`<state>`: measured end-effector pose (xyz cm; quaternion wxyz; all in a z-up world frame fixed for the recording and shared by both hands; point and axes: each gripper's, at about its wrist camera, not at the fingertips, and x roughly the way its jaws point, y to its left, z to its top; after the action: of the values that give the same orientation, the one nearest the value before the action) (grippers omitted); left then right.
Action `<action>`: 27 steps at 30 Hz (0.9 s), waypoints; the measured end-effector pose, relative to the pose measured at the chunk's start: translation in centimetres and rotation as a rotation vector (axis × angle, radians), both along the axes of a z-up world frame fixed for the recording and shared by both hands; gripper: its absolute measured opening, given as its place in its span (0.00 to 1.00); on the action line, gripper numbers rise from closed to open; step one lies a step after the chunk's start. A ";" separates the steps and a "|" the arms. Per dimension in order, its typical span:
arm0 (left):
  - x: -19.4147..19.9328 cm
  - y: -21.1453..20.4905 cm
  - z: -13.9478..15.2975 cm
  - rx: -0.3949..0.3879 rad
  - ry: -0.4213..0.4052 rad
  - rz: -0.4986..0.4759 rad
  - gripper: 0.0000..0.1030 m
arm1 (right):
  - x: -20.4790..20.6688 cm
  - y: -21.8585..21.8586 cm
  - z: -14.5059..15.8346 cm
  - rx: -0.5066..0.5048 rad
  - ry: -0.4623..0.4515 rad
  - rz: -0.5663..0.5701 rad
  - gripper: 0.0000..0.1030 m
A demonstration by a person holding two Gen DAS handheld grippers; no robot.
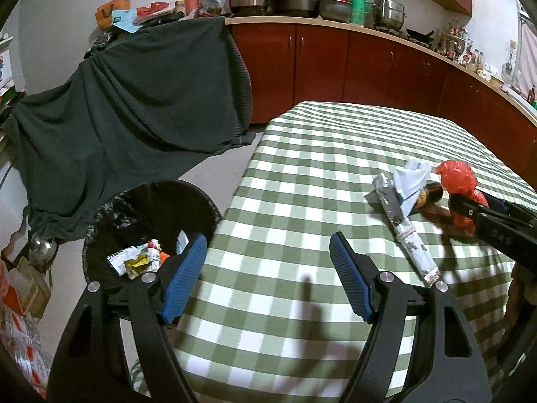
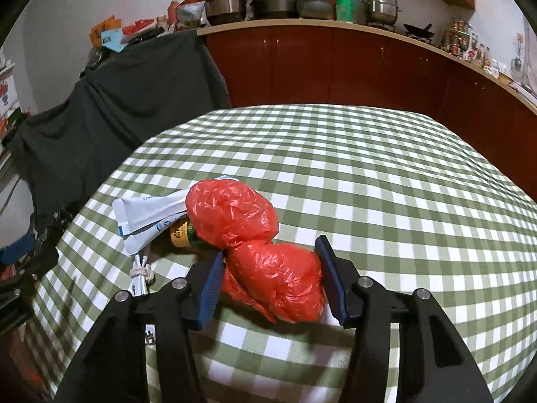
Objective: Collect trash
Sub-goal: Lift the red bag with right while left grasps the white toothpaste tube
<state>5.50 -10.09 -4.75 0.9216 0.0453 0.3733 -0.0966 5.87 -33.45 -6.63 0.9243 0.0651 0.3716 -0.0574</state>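
Blue ribbed pads on my right gripper [image 2: 270, 268] stand spread apart, one on each side of the crumpled red plastic bag [image 2: 255, 245], which lies on the green-and-white checked tablecloth [image 2: 386, 174]. My left-hand pad touches the bag at its pinched waist; whether the other pad touches I cannot tell, so the claw is open around the bag, not clamped on it. The bag's long axis runs from my palm away and to the left: its nearer lobe sits between the fingers, its bigger lobe bulges out beyond the tips.

Just past that far lobe, partly under it, a small dark glass bottle with a yellow label [image 2: 183, 233] lies on its side, pointing left. Over it rests a crumpled white paper wrapper with blue print [image 2: 151, 211]. Left of my claw lies a silver foil packet tied with string [image 2: 141, 273], its length running toward me.

My left gripper [image 1: 266, 247] hovers empty with its jaws wide, one finger over the table edge, the other over the black round bin lined with a black bag [image 1: 110, 211]. Inside the bin sit torn white and yellow wrappers [image 1: 134, 260].

Farther off, a dark green cloth [image 1: 134, 107] hangs draped, and red kitchen cabinets [image 1: 369, 63] carry pots.
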 end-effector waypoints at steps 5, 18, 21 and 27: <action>-0.6 -2.0 0.0 -0.008 0.011 -0.041 0.73 | -1.8 -1.3 0.9 0.009 -0.027 -0.042 0.51; -1.9 -8.9 -1.1 0.036 0.038 -0.085 0.76 | -5.3 -5.0 1.1 0.010 -0.036 -0.073 0.51; -1.7 -10.0 -1.4 0.056 0.041 -0.079 0.76 | -5.7 -5.7 0.8 0.023 -0.037 -0.074 0.51; -1.1 -11.1 -2.6 0.097 0.078 -0.055 0.76 | -6.0 -6.5 0.4 0.061 -0.042 -0.065 0.51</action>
<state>4.42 -21.22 -7.36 0.9001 0.0965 0.4116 -0.1051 -0.09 -39.96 -6.25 0.9271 0.1064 0.3515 -0.0745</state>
